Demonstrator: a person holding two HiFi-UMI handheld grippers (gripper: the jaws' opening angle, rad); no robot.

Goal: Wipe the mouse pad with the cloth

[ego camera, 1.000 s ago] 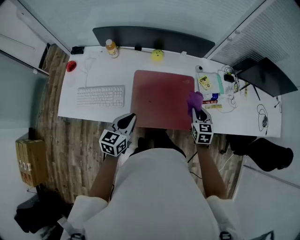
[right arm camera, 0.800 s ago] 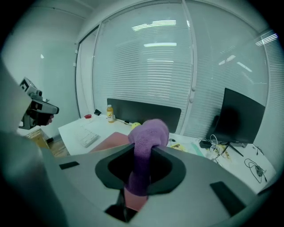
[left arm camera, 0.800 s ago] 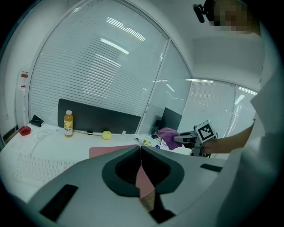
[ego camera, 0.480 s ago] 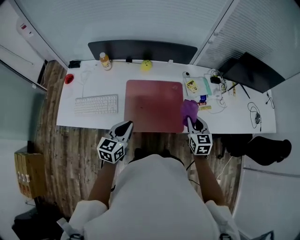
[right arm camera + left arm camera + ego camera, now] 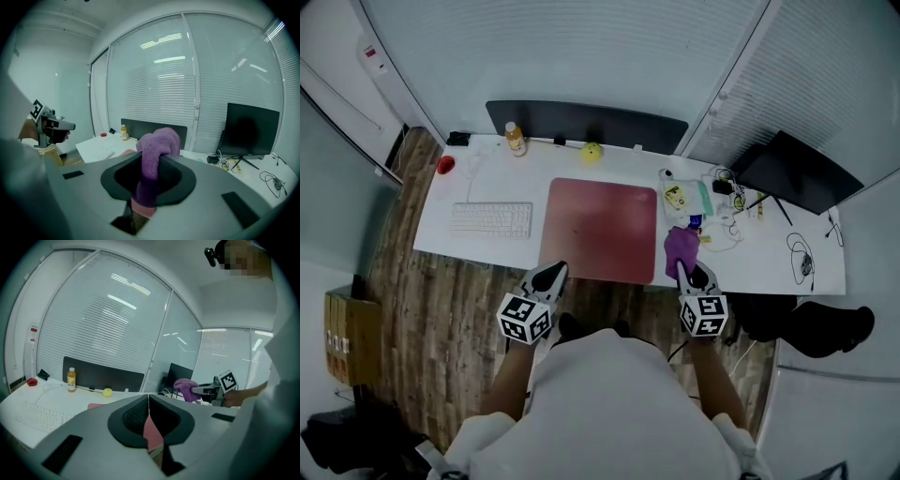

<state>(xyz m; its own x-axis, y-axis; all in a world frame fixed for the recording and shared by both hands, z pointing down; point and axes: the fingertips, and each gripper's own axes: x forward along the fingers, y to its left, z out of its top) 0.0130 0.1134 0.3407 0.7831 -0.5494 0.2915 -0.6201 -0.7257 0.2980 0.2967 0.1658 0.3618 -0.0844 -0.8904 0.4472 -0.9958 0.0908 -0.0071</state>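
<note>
A dull red mouse pad (image 5: 599,230) lies flat in the middle of the white desk (image 5: 483,248). My right gripper (image 5: 682,266) is shut on a purple cloth (image 5: 681,248), held above the desk's front edge just right of the pad. In the right gripper view the cloth (image 5: 156,150) bulges up between the jaws. My left gripper (image 5: 554,272) is shut with nothing in it, at the desk's front edge off the pad's near left corner. The left gripper view shows the pad (image 5: 152,437) beyond its closed jaws and the cloth (image 5: 185,387) held off to the right.
A white keyboard (image 5: 491,219) lies left of the pad. At the back stand an orange-drink bottle (image 5: 516,139), a yellow ball (image 5: 592,152) and a dark monitor (image 5: 586,122). A red cup (image 5: 445,165) sits far left. Cables and small packets (image 5: 701,199) crowd the right. The floor (image 5: 441,309) is wood.
The head camera has risen and pulled back, so the desk looks smaller. Both grippers have drawn toward the person; the cloth has come off the pad's right edge to the desk's front edge.
</note>
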